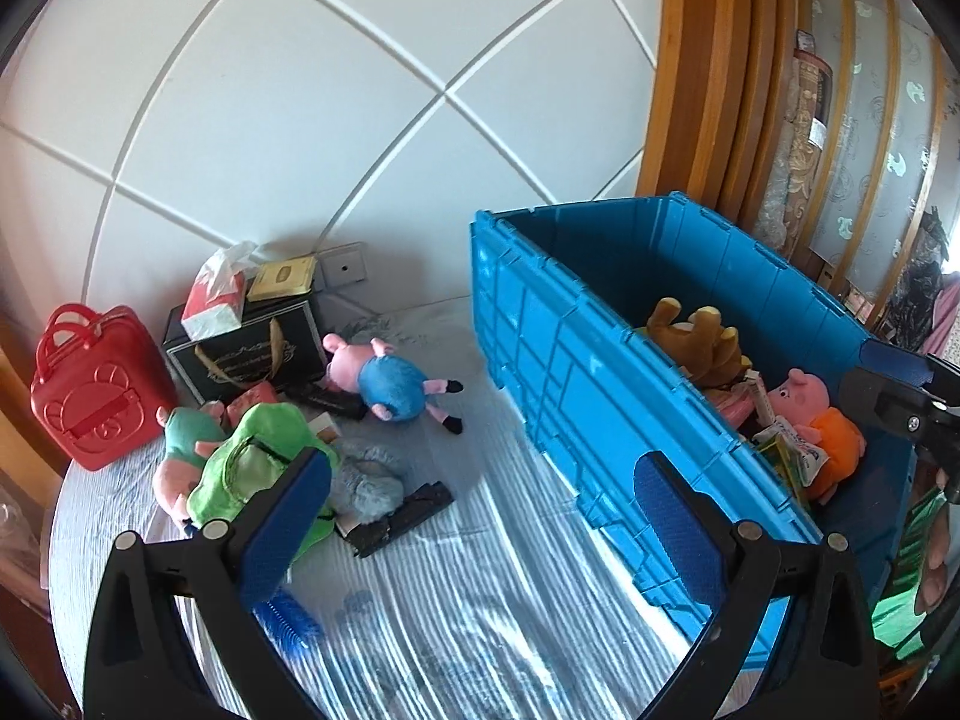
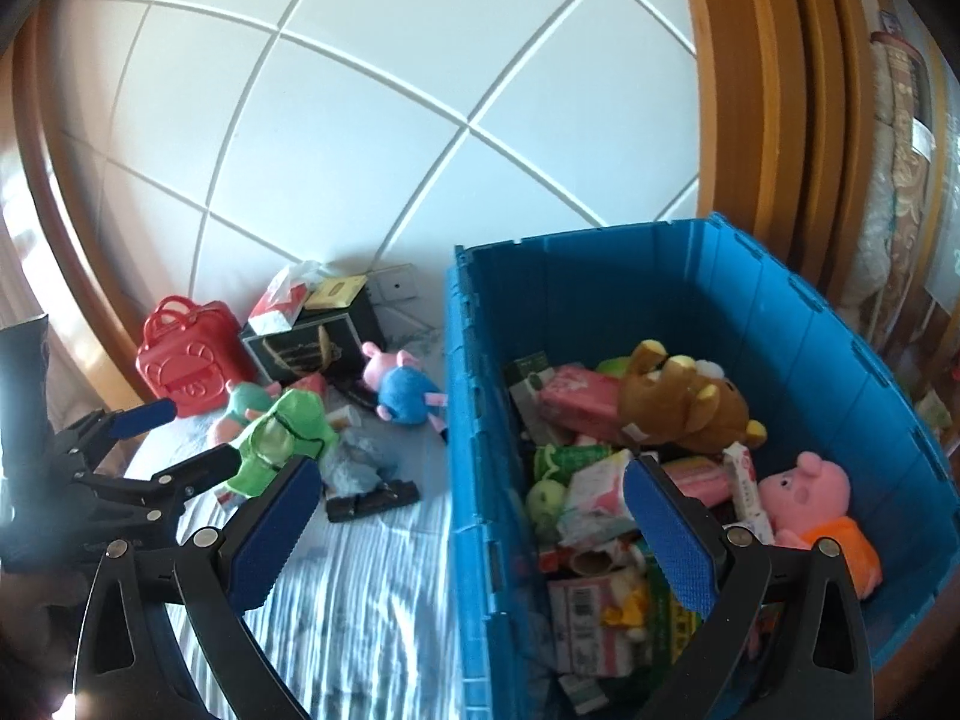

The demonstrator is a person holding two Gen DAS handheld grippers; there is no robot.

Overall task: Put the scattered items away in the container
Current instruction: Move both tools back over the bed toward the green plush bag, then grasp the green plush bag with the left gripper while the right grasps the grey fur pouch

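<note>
On a striped bedspread [image 1: 456, 588] | blue crate [image 2: 480, 420] half full, toys beside it | left gripper [image 1: 480, 528] wide, empty | right gripper [image 2: 474, 522] wide, empty, above crate wall | risk: pig toy [image 1: 390, 381] near crate could snag the rim and drop back.

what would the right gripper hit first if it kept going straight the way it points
Probably the blue crate: its near wall sits between the open right gripper fingers, though depth is unclear.

The striped bed [image 1: 480, 570] is carrying the blue crate [image 1: 570, 390], a blue-shirted pig plush [image 1: 390, 381], a green bag [image 1: 252, 474], a red case [image 1: 96, 387] and a black gift box [image 1: 252, 348].
</note>
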